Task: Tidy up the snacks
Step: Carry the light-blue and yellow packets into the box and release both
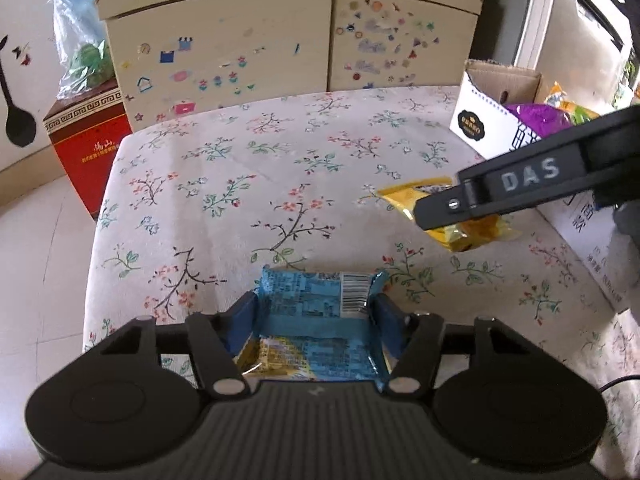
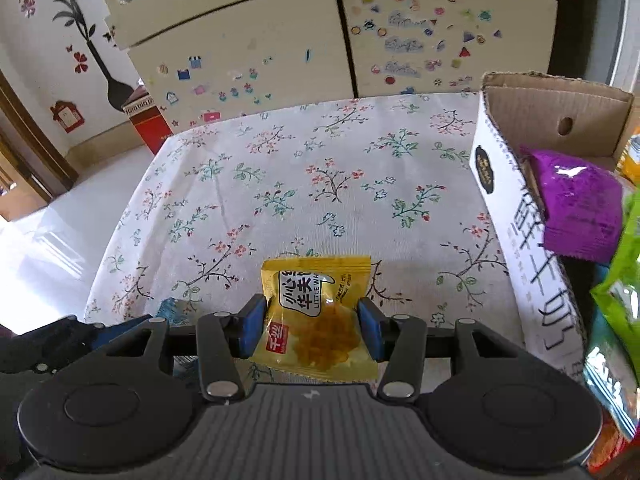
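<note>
The blue packet (image 1: 316, 312) lies between the two blue pads of the left hand-held gripper (image 1: 316, 316), printed side with a barcode facing up. Both pads touch its side edges and the wrapper curls up against them, so the jaws grip the packet. Its far end extends past the fingertips over the worktop (image 1: 240, 168), which carries a white cloth with a floral print; its near end reaches back to the gripper body.

The yellow packet (image 2: 316, 316) sits between the pads of the right hand-held gripper (image 2: 314, 326). The jaws are closed on its middle, the pads pressing both sides and pinching the wrapper inward. The packet stands tilted, its top edge beyond the fingertips and its bottom corner hanging below the pads. In the left wrist view the right gripper (image 1: 460, 216) enters from the right, with the yellow packet (image 1: 472, 236) under its finger, apart from the blue packet.

To the right, a cardboard box (image 2: 516, 208) with a white printed outer wall stands on the worktop. It holds a purple bag (image 2: 576, 208), and green and orange packets show at the right edge.

Behind the worktop stands a cream cabinet (image 2: 280, 48) covered in small stickers. A red carton (image 1: 92, 148) stands on the floor at its left.
</note>
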Tool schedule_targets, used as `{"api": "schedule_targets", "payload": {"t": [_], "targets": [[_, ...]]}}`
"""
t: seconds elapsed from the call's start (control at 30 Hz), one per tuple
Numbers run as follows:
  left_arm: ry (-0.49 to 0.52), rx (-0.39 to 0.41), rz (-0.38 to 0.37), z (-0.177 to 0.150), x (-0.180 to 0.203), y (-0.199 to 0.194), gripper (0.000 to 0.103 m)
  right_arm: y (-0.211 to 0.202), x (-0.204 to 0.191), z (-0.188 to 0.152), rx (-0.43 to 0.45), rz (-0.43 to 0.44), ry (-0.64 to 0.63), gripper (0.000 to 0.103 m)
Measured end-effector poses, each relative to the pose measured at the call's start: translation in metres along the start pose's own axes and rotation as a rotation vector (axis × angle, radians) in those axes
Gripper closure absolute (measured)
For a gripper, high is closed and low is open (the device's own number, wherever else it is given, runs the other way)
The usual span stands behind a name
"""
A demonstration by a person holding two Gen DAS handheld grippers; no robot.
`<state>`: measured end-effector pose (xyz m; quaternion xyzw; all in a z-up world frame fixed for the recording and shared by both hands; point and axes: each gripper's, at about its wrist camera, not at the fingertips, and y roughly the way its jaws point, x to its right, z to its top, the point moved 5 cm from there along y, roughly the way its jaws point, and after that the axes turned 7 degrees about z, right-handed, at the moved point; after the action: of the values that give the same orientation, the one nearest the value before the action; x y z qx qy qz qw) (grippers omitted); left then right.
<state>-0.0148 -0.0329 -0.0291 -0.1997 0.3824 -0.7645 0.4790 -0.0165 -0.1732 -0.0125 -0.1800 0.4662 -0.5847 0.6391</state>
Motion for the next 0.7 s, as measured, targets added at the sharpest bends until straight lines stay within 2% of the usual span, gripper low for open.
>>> {"api": "schedule_targets", "payload": {"t": [0.3, 0.7], "targets": [[-0.094, 0.028, -0.014, 0.005, -0.005, -0.019, 0.042, -0.030, 0.006, -0.004, 0.051, 0.015, 0.048, 0.047], [-0.106, 0.123, -0.066, 0.028, 0.013, -0.055, 0.042, -0.088, 0.009, -0.009, 0.163, 0.039, 0.062, 0.047]]}}
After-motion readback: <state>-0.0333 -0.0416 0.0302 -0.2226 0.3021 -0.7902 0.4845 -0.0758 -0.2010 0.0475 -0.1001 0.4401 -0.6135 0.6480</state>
